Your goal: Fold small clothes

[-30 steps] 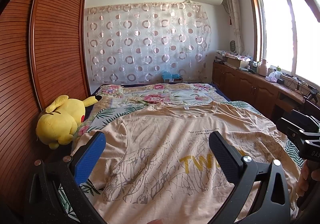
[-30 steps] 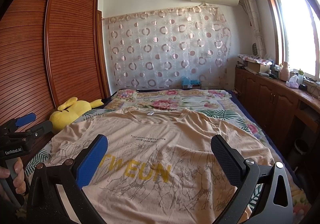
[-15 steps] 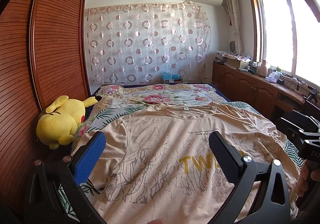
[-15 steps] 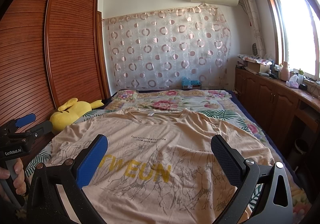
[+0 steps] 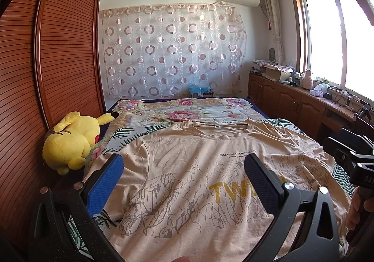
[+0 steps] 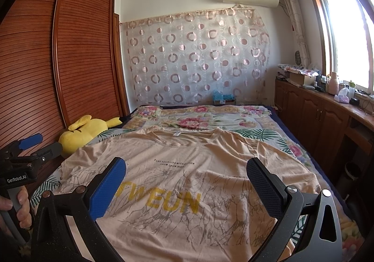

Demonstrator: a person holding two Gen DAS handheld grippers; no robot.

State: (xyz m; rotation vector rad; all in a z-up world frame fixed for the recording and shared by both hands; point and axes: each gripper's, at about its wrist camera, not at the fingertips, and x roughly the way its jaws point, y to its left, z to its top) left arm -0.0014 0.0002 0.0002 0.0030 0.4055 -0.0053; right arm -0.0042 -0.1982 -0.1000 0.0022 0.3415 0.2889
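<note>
A beige T-shirt (image 5: pixel 201 168) with yellow letters and grey crack print lies spread flat, front up, on the bed, collar at the far end. It also shows in the right wrist view (image 6: pixel 187 168). My left gripper (image 5: pixel 183 171) is open and empty, held above the shirt's lower left part. My right gripper (image 6: pixel 186 173) is open and empty, above the shirt's lower middle. Each gripper shows at the edge of the other's view: the right one (image 5: pixel 350 157), the left one (image 6: pixel 25 152).
The bed (image 5: pixel 187 110) has a floral cover. A yellow plush toy (image 5: pixel 72 140) lies at its left edge against a wooden wardrobe (image 5: pixel 46 63). Wooden cabinets (image 5: pixel 292 103) with clutter run along the right under the window. A patterned curtain (image 5: pixel 173 51) hangs behind.
</note>
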